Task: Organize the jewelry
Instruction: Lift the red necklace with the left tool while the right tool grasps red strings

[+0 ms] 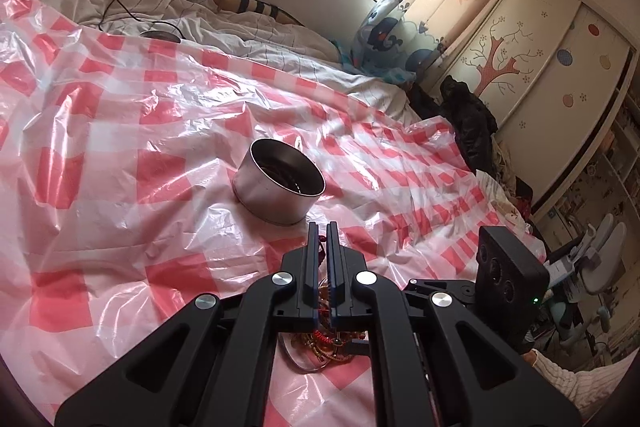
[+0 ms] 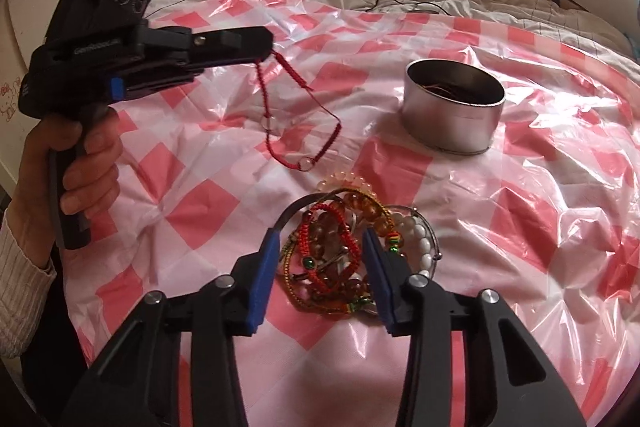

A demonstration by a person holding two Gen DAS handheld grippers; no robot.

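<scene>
Over the bed's checkered plastic sheet (image 2: 440, 39), left hand-held gripper (image 2: 268, 51) pinches a red cord bracelet (image 2: 280, 115); right hand-held gripper (image 2: 320, 259) gapes wide around the jewelry pile (image 2: 340, 227).

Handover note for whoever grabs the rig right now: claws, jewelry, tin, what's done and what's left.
Left claw: shut on the red cord bracelet, which dangles above the checkered plastic sheet, not yet over the tin.
Right claw: open, holding nothing, fingers either side of the jewelry pile.
Metal tin: upright on the sheet beyond the pile, with something thin and reddish already inside; can't tell what.
Done: red bracelet lifted clear of the pile.
Left: carry it to the tin and release, then move the beaded bracelets and bangles, probably one at a time since they look tangled.
</scene>
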